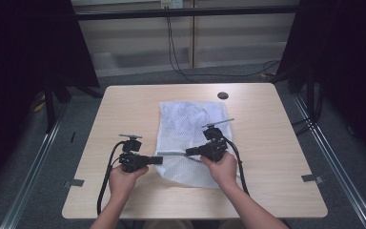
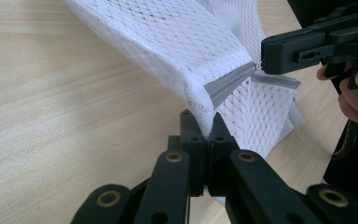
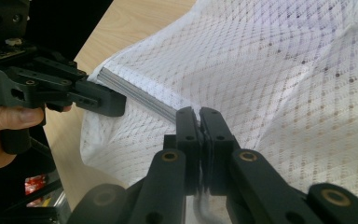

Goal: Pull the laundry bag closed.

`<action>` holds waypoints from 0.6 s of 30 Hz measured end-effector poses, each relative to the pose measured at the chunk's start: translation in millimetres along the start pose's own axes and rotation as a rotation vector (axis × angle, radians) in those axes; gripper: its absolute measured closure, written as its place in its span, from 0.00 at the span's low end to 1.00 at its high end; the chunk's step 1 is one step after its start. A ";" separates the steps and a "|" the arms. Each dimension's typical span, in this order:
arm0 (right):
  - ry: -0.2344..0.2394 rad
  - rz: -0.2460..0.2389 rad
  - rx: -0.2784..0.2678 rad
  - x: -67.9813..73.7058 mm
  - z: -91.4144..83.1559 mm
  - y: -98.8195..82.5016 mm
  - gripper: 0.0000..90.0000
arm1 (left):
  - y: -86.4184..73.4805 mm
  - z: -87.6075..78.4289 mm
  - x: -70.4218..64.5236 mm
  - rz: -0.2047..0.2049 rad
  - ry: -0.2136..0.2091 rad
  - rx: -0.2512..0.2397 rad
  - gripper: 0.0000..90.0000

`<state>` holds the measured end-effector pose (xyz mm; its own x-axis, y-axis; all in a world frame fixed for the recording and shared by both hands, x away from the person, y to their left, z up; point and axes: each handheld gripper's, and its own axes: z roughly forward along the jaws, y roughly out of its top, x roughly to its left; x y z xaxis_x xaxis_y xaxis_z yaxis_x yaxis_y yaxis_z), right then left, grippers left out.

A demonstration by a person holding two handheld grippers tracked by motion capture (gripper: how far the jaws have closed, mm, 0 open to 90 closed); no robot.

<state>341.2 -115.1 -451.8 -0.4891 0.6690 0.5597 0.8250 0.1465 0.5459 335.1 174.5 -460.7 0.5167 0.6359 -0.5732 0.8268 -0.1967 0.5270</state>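
A white mesh bag (image 1: 190, 119) lies on the wooden table (image 1: 124, 109), its near part lifted a little between the two grippers. A grey zipper (image 1: 174, 154) runs along that lifted edge. My left gripper (image 1: 158, 160) is shut on the bag's left corner, at the zipper's end; its jaws (image 2: 205, 123) pinch the mesh just below the zipper (image 2: 228, 81). My right gripper (image 1: 188, 152) is shut on the zipper (image 3: 140, 93) further right, its jaws (image 3: 199, 115) closed over the grey strip. The right gripper (image 2: 262, 64) and the left gripper (image 3: 119, 105) each appear in the other's view.
A round black grommet (image 1: 223, 95) sits near the table's far edge. Bare wood lies left and right of the bag. Cables (image 1: 181, 57) trail over the floor behind the table, and dark curtains (image 1: 28, 47) hang at both sides.
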 end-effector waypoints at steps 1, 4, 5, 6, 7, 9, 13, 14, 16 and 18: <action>0.000 -0.002 -0.002 0.0 -0.2 0.1 0.97 | -0.1 0.4 -0.6 -0.005 -0.003 0.000 0.99; -0.003 -0.008 -0.001 -0.5 -0.7 0.2 0.97 | -0.1 1.0 -0.6 -0.001 0.006 0.004 0.99; -0.020 -0.012 0.004 -0.2 -1.1 0.1 0.97 | -0.1 0.9 -0.3 0.000 0.005 0.003 0.99; -0.014 -0.007 0.007 -0.9 -1.4 -0.1 0.97 | -0.2 0.6 -0.4 -0.002 0.008 0.003 0.99; -0.017 -0.006 0.004 -1.8 -1.7 -0.5 0.97 | -0.1 -0.1 0.5 -0.002 0.002 0.005 0.99; -0.007 -0.001 0.000 -3.4 -2.4 -1.1 0.97 | -0.4 0.8 -0.6 -0.007 0.001 0.000 0.99; -0.008 -0.001 0.000 -3.8 -3.3 -0.9 0.97 | 0.0 1.0 -0.7 0.000 0.010 0.005 0.99; -0.014 -0.001 0.000 -4.0 -3.7 -0.7 0.97 | -0.2 0.8 -0.3 -0.004 0.004 0.002 0.99; -0.008 0.016 0.001 -5.7 -4.8 -0.8 0.97 | -0.3 0.1 0.7 -0.008 0.005 -0.002 0.99; -0.015 0.006 -0.003 -6.6 -5.7 -0.8 0.97 | -0.2 -0.1 0.9 -0.009 -0.001 -0.002 0.99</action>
<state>342.1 -123.8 -452.4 -0.4801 0.6805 0.5536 0.8268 0.1404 0.5446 335.3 175.2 -461.3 0.5097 0.6371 -0.5782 0.8307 -0.1896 0.5234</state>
